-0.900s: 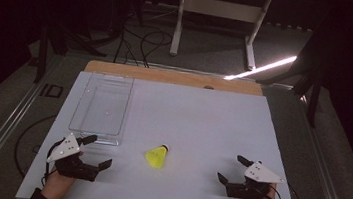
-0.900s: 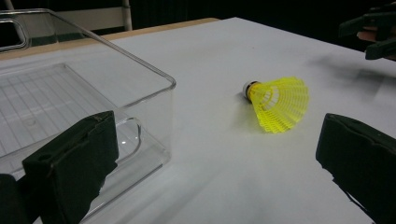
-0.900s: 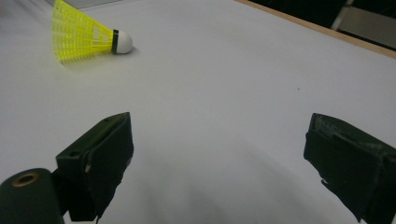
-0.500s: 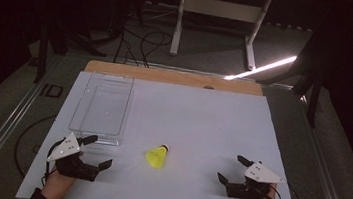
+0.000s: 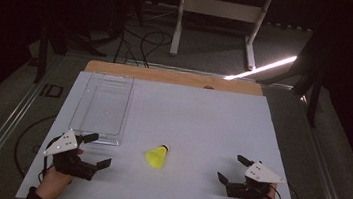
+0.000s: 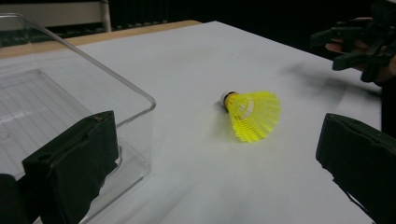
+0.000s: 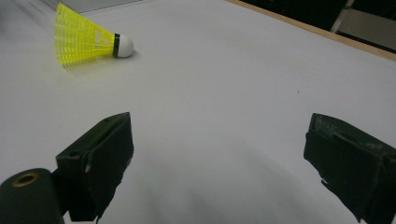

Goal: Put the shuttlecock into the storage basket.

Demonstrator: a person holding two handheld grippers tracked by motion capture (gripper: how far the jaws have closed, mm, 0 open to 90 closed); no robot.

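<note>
Yellow shuttlecock [image 5: 157, 156] lay on its side on the white table [image 5: 202, 117], between both grippers, near the clear plastic bin's [image 5: 102, 107] front end. Left gripper [image 5: 89, 149] and right gripper [image 5: 231, 169] sat at the near edge, jaws wide apart, empty. Looked staged for a pick; left was closer.

In the left gripper view the clear plastic tray [image 6: 70, 98] is cut off at the left edge and partly hidden behind a jaw; the right claw [image 6: 359, 44] is cropped at the right edge
</note>
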